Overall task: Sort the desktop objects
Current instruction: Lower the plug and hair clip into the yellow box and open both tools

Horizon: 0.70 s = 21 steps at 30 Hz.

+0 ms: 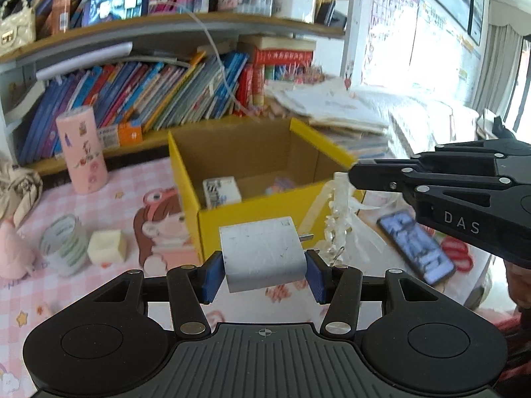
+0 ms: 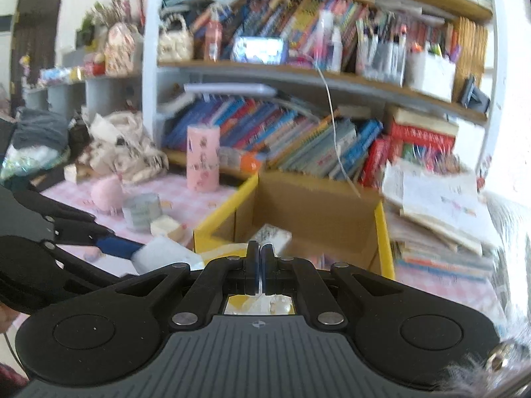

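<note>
A yellow box (image 1: pixel 265 195) sat open at the desk's (image 1: pixel 109 195) back edge by the bookshelf (image 1: pixel 139 99). The left gripper (image 1: pixel 264 270) clamped a white charger (image 1: pixel 264 252) before the box; the right gripper (image 1: pixel 351 172), closed, pinched a dangling white ribbon ornament (image 1: pixel 338 219) above the box's near right corner.

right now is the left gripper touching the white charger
Touching: the left wrist view shows the left gripper with both blue pads pressed against the white charger.
</note>
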Motion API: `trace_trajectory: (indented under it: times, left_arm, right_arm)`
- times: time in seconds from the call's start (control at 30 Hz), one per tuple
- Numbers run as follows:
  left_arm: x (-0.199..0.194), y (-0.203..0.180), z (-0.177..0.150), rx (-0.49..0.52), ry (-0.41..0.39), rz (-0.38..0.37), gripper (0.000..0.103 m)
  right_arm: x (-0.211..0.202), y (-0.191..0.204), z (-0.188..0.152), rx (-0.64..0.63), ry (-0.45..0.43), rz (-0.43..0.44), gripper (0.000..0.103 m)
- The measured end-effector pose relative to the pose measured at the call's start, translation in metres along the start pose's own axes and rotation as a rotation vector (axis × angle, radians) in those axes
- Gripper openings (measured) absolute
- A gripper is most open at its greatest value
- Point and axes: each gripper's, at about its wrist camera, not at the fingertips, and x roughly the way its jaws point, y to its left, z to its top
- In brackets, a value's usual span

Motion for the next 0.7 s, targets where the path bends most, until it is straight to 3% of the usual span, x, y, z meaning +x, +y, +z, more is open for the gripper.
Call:
trace_trajectory:
  times: [0.23,0.47,0.6,0.7]
  left_arm:
    - [0.000,-0.018,0.042,0.033,-0.105,0.009,0.051]
    - [0.012,-0.023,0.079,0.055,-0.174,0.042,0.051]
    - [0.023,-0.019,0.096,0.062,-0.196,0.073,0.051]
    - [0.033,-0.014,0.102,0.052,-0.189,0.089,0.051]
  right_arm:
    - [-0.010,-0.026,0.037,-0.074,-0.199,0.026,0.002]
    - [0.000,-0.059,0.082,-0.110,-0.334,0.037,0.002]
    - [0.016,-0.075,0.104,-0.125,-0.375,0.032,0.002]
    - [0.036,-0.084,0.115,-0.127,-0.355,0.029,0.002]
